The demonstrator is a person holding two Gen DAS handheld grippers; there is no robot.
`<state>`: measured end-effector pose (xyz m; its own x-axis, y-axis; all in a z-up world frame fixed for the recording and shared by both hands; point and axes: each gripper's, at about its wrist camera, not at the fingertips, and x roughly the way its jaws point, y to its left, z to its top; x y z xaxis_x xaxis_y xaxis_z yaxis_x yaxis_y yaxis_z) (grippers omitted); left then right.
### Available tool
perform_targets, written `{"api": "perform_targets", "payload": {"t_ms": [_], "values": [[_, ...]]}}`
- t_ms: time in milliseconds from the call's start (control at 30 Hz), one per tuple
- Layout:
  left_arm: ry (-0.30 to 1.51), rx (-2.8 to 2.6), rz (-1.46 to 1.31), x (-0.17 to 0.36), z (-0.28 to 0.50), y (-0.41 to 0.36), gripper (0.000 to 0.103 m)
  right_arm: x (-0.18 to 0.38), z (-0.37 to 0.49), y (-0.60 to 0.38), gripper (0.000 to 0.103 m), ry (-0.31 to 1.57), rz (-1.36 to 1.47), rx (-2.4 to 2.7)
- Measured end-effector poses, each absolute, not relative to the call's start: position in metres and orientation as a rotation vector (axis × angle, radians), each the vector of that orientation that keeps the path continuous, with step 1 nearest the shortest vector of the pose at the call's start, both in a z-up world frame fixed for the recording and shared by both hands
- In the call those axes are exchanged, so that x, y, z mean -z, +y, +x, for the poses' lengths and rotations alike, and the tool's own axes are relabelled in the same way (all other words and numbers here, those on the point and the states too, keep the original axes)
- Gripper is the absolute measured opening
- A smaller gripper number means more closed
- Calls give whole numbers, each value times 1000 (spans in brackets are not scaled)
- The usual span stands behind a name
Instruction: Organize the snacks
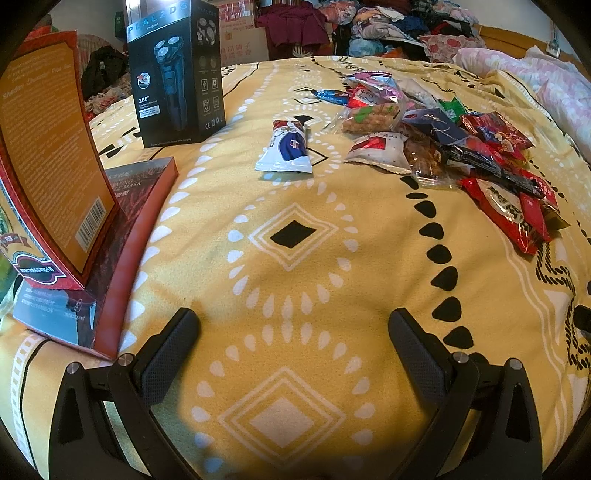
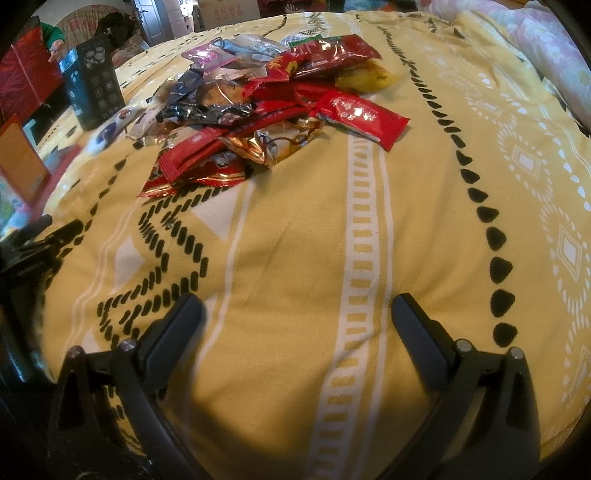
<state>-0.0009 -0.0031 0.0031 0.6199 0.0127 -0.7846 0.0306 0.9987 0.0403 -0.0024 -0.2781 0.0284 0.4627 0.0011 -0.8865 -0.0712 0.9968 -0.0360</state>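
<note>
Leftward, shaver box [image 1: 176, 74] beside snack pile [image 1: 443, 144].

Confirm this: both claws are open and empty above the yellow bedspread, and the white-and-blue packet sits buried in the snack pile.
Not buried. The left wrist view shows the white-and-blue packet lying alone, apart from the snack pile. Left claw and right claw are open and empty above the yellow bedspread.

1. A bed takes up most of both views, covered by a yellow blanket [image 1: 295, 206] printed with white diamonds and black teardrop marks.
2. A heap of clothes [image 1: 388, 26] lies along the far edge of the bed.
3. A pink floral quilt [image 1: 535, 77] is bunched at the right.
4. Cardboard boxes [image 1: 240, 33] stand behind.
5. Daylight falls across the bed.
</note>
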Motion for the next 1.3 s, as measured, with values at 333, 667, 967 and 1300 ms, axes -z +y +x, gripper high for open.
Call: {"api": "perform_targets", "payload": {"t_ms": [333, 667, 967, 1300], "values": [[984, 90, 29, -31, 12, -3, 99, -31, -2, -280, 103, 1093, -72, -67], [947, 261, -19, -71, 70, -33, 97, -30, -5, -283, 103, 1067, -42, -74], [886, 233, -64, -79, 151, -62, 93, -31, -7, -287, 103, 1060, -22, -88], [1074, 131, -148, -35, 211, -48, 35, -31, -6, -285, 103, 1060, -26, -92]]}}
